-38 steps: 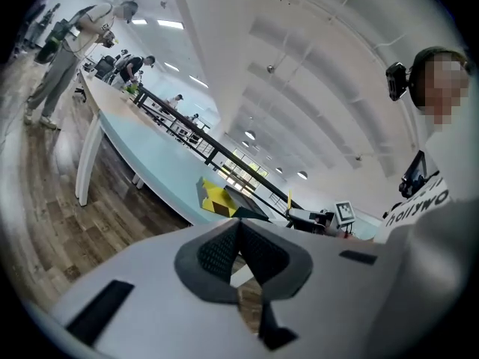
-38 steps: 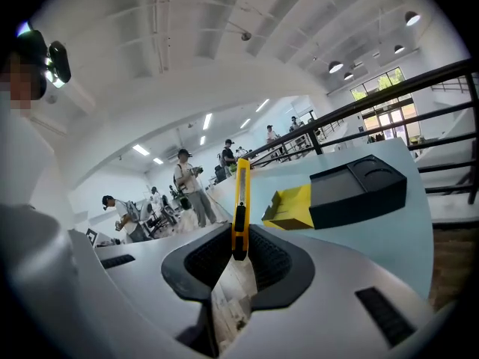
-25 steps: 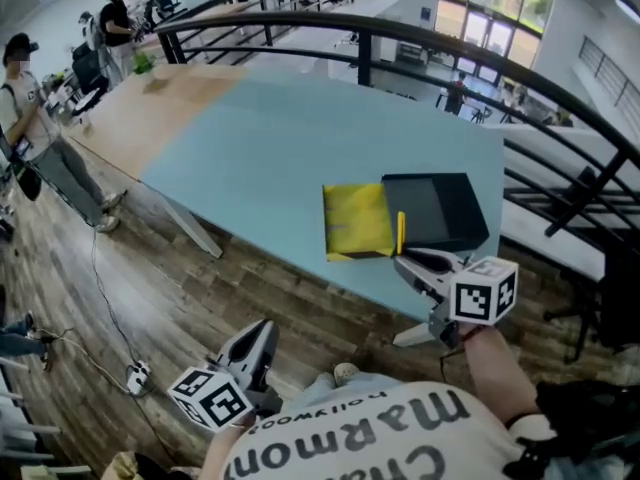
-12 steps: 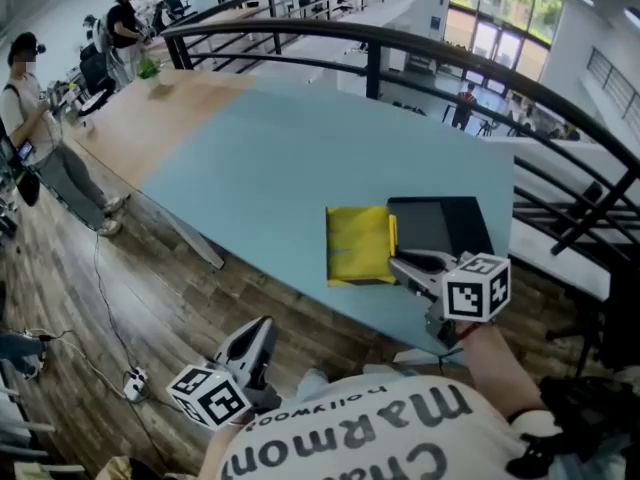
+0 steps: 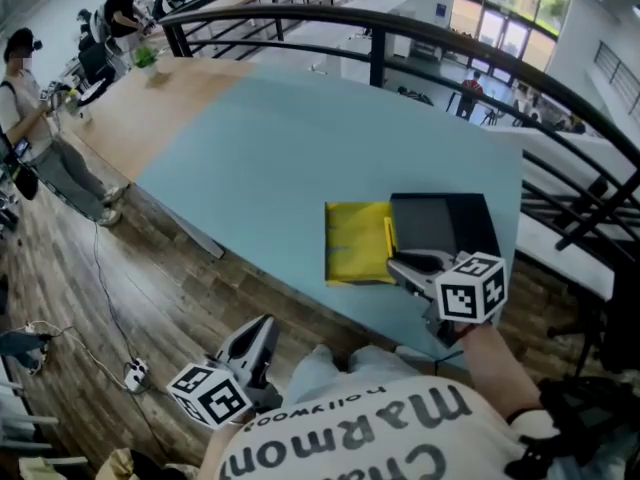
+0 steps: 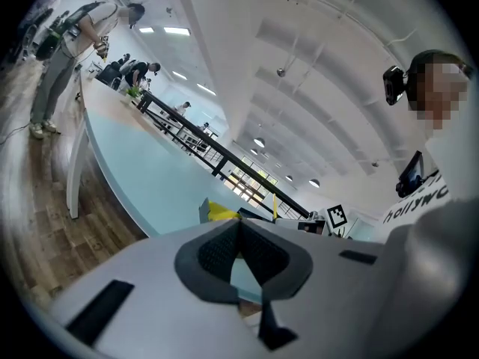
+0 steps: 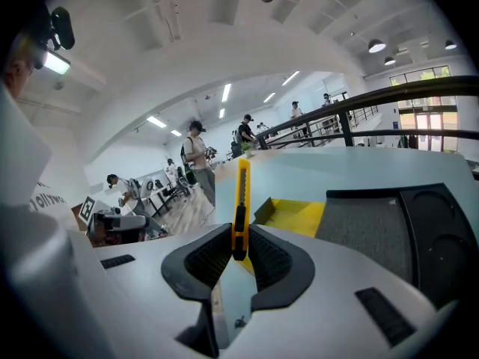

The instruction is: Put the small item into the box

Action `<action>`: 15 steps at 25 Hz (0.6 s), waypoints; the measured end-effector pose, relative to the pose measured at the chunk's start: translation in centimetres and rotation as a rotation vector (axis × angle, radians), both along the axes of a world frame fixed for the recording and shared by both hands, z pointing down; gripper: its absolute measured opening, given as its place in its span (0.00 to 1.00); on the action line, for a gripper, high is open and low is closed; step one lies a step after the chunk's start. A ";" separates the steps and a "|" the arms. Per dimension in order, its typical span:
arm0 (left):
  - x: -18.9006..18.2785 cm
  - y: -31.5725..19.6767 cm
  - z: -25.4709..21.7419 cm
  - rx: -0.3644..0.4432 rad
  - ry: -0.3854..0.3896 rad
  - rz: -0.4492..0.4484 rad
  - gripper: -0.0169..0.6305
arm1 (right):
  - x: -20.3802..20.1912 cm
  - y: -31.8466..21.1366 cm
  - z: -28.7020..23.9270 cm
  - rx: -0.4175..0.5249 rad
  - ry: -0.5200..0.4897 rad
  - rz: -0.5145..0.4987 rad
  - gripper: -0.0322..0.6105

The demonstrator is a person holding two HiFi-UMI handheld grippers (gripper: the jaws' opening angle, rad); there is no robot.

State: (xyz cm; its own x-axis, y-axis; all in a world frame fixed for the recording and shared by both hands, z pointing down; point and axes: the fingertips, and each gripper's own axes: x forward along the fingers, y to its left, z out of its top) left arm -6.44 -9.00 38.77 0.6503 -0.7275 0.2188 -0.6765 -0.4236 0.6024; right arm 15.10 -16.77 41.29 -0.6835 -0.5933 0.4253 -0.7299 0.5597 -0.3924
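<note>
Box (image 5: 445,218) near table (image 5: 280,148) edge; right tool (image 7: 239,254) grips cutter (image 7: 240,200).

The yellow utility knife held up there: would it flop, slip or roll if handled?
Probably stiff: the utility knife stands straight up from the fingers without sagging. It looks slim and light, likely plastic-cased. Pinched only at its lower end, it might pivot or slip; its flat sides suggest it wouldn't roll.
</note>
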 end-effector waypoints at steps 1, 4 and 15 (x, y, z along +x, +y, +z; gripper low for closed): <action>0.1 0.0 0.3 -0.010 -0.004 0.004 0.03 | 0.1 -0.1 0.4 -0.010 -0.009 0.009 0.19; 0.3 0.4 1.3 -0.053 -0.010 0.001 0.03 | 0.1 -0.1 1.6 -0.052 -0.036 0.021 0.19; 2.5 -1.9 3.3 -0.123 0.005 0.054 0.03 | -1.6 -2.1 2.5 -0.056 0.043 -0.053 0.19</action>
